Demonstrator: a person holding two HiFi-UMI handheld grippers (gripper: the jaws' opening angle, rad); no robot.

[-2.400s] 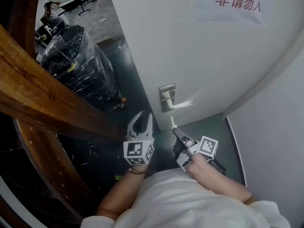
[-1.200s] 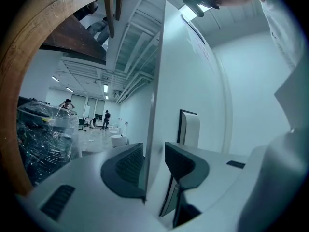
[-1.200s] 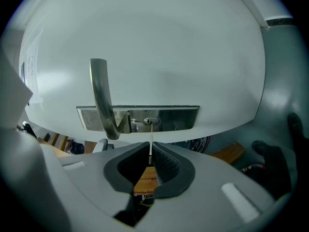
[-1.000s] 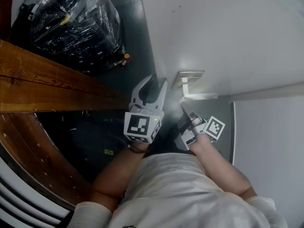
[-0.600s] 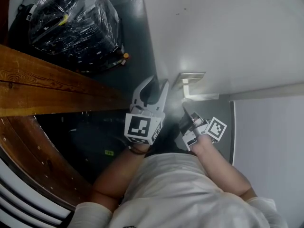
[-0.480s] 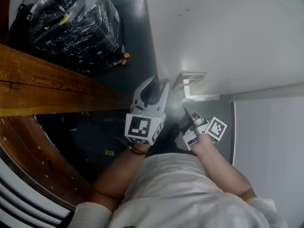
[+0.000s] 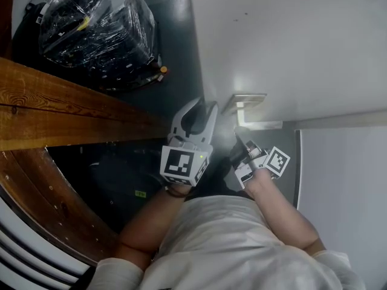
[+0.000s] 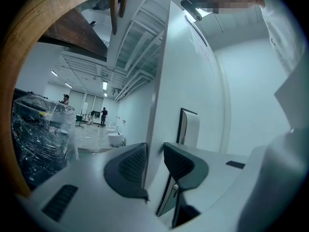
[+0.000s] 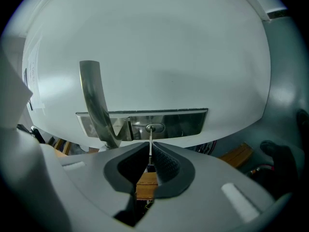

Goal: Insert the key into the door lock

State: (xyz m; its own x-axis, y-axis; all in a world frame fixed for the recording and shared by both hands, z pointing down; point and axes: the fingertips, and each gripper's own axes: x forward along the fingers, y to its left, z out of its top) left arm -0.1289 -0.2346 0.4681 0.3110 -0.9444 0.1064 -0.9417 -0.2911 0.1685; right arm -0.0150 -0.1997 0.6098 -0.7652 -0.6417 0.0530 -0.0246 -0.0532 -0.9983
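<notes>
The white door [image 7: 290, 41] carries a steel lock plate [image 7: 245, 103] with a lever handle [image 7: 261, 125]. In the right gripper view the plate [image 9: 186, 122] lies just ahead, with its keyhole [image 9: 154, 128] and the handle [image 9: 95, 103] to the left. My right gripper [image 9: 150, 152] is shut on a thin key [image 9: 151, 146] whose tip is at the keyhole. From the head view this gripper [image 7: 237, 136] sits just below the plate. My left gripper [image 7: 202, 107] straddles the door's free edge [image 8: 153, 105]. Its jaws are closing, and the edge runs between them [image 8: 154, 161].
A black load wrapped in clear plastic [image 7: 97, 29] stands on the grey floor left of the door. A wooden beam [image 7: 60, 101] crosses at the left. A pale wall [image 7: 344, 192] adjoins the door at the right. People [image 8: 103, 116] stand far off in the room beyond.
Since the earliest frame both grippers have come closer to the door, the left one up to its edge. Over the last second they barely shift.
</notes>
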